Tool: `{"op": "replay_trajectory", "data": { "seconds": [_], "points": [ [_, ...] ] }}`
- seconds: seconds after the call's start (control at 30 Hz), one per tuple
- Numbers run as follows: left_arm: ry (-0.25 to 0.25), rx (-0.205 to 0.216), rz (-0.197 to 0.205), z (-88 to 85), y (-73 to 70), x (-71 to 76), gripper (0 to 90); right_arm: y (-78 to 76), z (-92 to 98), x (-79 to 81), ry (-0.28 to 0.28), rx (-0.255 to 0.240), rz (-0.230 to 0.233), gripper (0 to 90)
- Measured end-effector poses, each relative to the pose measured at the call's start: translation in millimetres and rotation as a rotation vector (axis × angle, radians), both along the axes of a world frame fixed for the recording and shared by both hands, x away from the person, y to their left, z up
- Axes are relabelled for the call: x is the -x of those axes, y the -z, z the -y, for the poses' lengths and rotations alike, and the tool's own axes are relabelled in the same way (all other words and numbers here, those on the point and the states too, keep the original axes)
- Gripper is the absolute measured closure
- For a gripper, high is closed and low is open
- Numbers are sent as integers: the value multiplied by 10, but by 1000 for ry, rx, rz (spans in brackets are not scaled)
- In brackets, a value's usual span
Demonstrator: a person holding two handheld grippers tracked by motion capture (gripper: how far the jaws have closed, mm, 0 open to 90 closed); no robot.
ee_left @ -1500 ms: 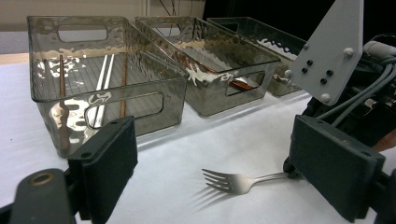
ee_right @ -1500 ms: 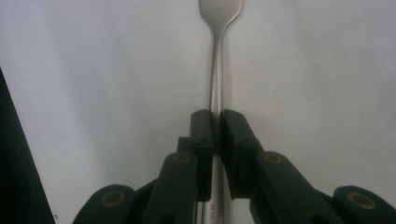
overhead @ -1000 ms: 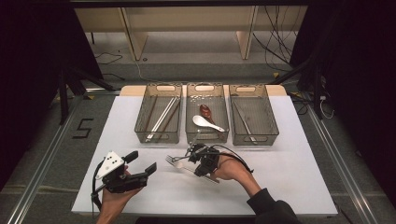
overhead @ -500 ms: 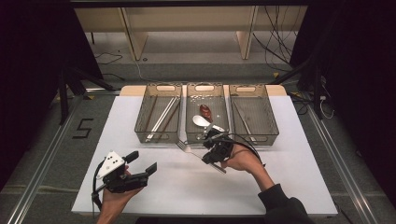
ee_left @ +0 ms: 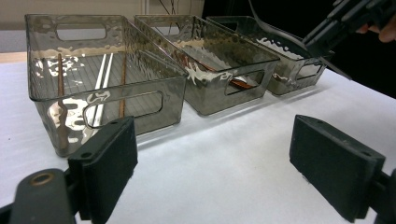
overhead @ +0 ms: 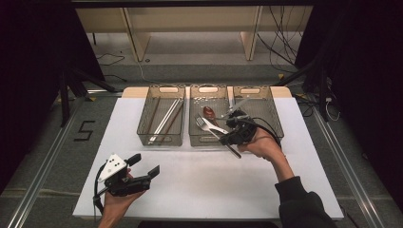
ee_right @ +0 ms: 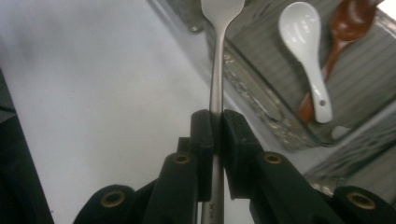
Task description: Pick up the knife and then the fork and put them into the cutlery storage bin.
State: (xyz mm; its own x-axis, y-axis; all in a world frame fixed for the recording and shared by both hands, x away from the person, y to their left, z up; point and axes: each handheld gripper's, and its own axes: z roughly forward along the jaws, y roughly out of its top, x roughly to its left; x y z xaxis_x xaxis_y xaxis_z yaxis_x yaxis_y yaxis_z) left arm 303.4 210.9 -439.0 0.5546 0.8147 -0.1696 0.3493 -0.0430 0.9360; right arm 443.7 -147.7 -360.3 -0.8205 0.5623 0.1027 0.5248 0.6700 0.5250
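Note:
A metal fork (overhead: 209, 127) hangs in the air with its tines over the middle bin (overhead: 205, 141). My right gripper (overhead: 227, 137) is shut on its handle, near that bin's front right corner. In the right gripper view the pads pinch the fork (ee_right: 216, 70) mid-handle at the right gripper (ee_right: 215, 126), with the tines pointing away. Below it a white spoon (ee_right: 308, 46) and a brown spoon (ee_right: 345, 23) lie in the bin. My left gripper (overhead: 145, 165) rests low at the table's front left, open with nothing between its fingers, as the left gripper view (ee_left: 219, 163) confirms.
Three smoky clear bins stand in a row at the back of the white table. The left bin (overhead: 160, 137) holds chopsticks (overhead: 166, 116); the right bin (overhead: 273, 118) sits behind my right hand. White table surface stretches between the grippers and the bins.
My right gripper has carried the fork up and away from the table in front of the bins to above the middle bin's front edge. The left gripper has stayed put.

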Motion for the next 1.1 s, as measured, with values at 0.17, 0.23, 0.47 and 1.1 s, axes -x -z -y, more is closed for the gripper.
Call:
{"op": "replay_trajectory", "data": {
  "seconds": [0.17,0.23,0.47,1.1],
  "points": [
    [0,0,0,0,-1,-1,146,-62,169,-117,53,-17,2,838],
    [0,1,0,0,-1,-1,146,-78,236,-168,75,-19,3,839],
    [-1,1,0,0,-1,-3,146,-128,452,-346,157,-35,-7,838],
    [0,3,-2,12,1,-4,146,-136,859,-730,339,-10,-11,838]
  ]
}}
